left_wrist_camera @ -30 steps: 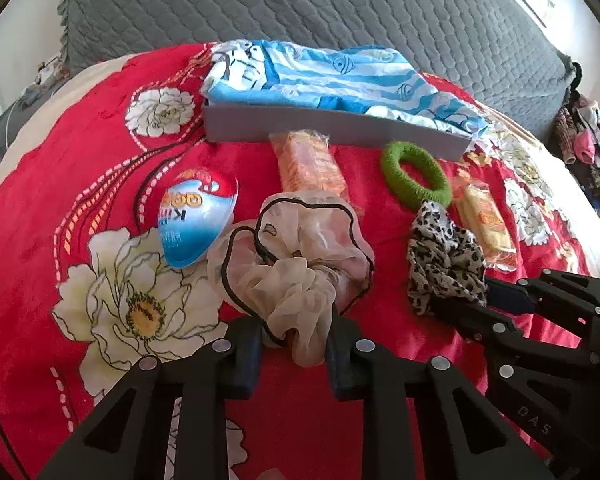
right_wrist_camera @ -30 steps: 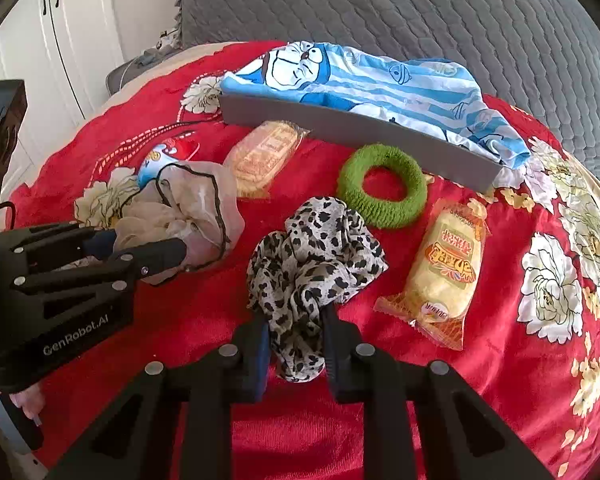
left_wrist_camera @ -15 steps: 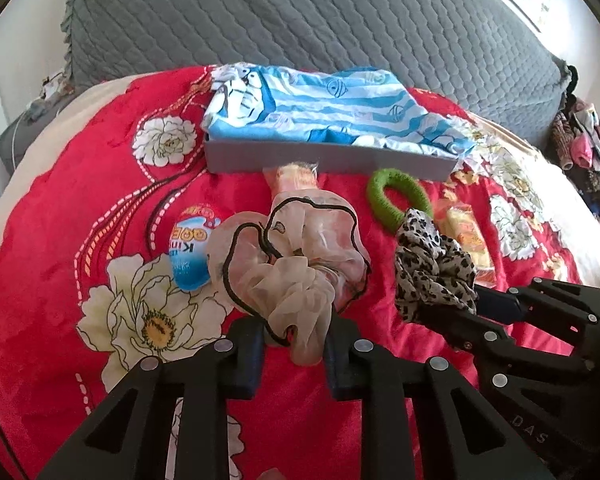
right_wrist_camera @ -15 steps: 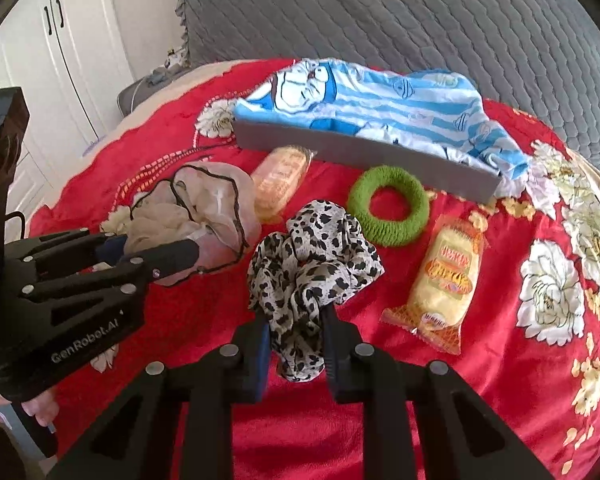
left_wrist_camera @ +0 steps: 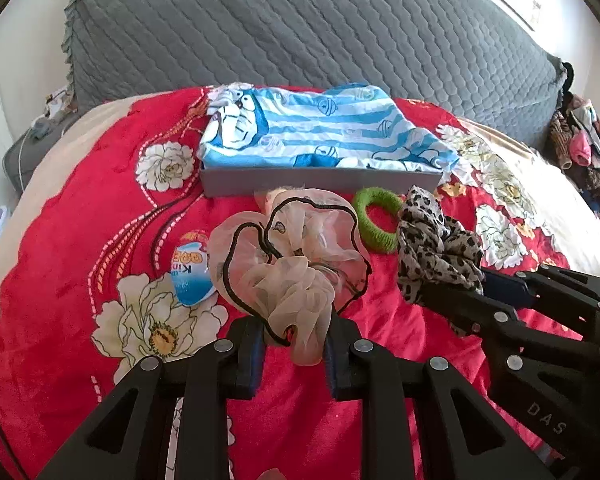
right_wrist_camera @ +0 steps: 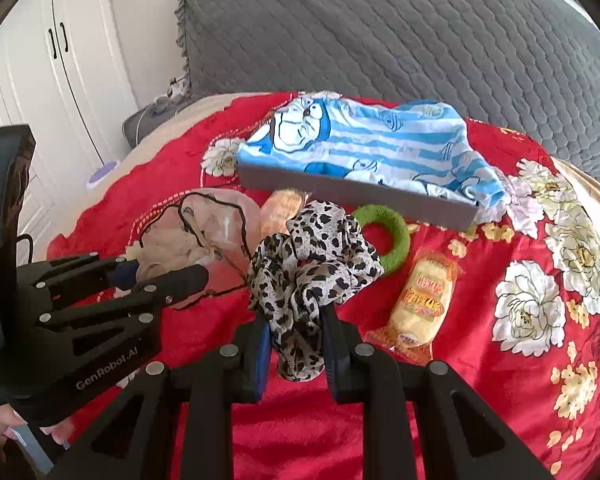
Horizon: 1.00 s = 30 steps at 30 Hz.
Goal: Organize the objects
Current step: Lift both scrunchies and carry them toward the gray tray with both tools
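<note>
My left gripper (left_wrist_camera: pixel 294 342) is shut on a beige sheer scrunchie (left_wrist_camera: pixel 288 264) with black trim and holds it above the red floral bedspread. My right gripper (right_wrist_camera: pixel 294 338) is shut on a leopard-print scrunchie (right_wrist_camera: pixel 312 264), also lifted. The leopard scrunchie (left_wrist_camera: pixel 432 248) and right gripper (left_wrist_camera: pixel 482 286) show at the right of the left wrist view. The beige scrunchie (right_wrist_camera: pixel 196 236) and left gripper (right_wrist_camera: pixel 162 272) show at the left of the right wrist view. A grey box (left_wrist_camera: pixel 320 182) covered by blue striped cartoon cloth (left_wrist_camera: pixel 320 128) lies beyond.
A green ring scrunchie (right_wrist_camera: pixel 392 236), a wrapped bread snack (right_wrist_camera: pixel 424 300), a second wrapped snack (right_wrist_camera: pixel 282 210) and a blue-and-red egg-shaped toy pack (left_wrist_camera: pixel 190 268) lie on the bedspread. A grey quilted headboard (left_wrist_camera: pixel 300 28) stands behind. Clothes (left_wrist_camera: pixel 580 144) pile at the right.
Both grippers have risen and drawn back with their scrunchies, which now hang off the bedspread. The box and loose items look farther away.
</note>
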Tool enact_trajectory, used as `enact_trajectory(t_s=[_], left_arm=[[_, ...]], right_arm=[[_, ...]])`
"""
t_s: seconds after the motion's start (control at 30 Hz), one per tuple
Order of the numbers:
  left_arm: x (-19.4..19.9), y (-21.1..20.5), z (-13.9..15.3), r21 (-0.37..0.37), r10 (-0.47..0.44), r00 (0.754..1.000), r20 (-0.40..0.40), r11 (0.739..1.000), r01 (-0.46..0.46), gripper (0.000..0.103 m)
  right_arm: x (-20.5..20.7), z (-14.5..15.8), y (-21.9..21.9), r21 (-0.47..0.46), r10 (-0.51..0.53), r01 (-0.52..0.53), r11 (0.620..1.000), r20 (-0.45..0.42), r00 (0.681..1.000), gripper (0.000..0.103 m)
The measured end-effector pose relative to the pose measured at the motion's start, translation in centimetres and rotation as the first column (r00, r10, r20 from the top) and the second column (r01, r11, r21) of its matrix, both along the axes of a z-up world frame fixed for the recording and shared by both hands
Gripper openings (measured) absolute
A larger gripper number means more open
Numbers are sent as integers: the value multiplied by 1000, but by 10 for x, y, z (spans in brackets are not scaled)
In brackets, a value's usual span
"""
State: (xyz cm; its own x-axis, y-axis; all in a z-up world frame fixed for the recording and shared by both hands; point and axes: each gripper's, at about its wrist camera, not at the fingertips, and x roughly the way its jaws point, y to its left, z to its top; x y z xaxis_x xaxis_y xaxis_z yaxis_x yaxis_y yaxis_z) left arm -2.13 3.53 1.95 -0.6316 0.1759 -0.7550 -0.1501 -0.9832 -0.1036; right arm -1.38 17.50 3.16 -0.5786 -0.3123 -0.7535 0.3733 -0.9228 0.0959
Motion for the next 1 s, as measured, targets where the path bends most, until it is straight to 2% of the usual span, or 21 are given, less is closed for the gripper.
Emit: enact_trajectory(t_s=[0.47, 0.67, 1.0], left_arm=[[2, 10, 35, -8, 15, 996, -84, 1000, -16, 24], [-2, 9, 49, 21, 26, 994, -110, 999, -24, 24], [-17, 21, 66, 14, 26, 990, -138, 1000, -24, 24]], right_arm=[[3, 33, 11, -41, -26, 22, 999, -98, 995, 22], [3, 52, 16, -52, -41, 33, 998, -163, 986, 22], [-5, 79, 25, -63, -70, 56, 996, -247, 967, 22]])
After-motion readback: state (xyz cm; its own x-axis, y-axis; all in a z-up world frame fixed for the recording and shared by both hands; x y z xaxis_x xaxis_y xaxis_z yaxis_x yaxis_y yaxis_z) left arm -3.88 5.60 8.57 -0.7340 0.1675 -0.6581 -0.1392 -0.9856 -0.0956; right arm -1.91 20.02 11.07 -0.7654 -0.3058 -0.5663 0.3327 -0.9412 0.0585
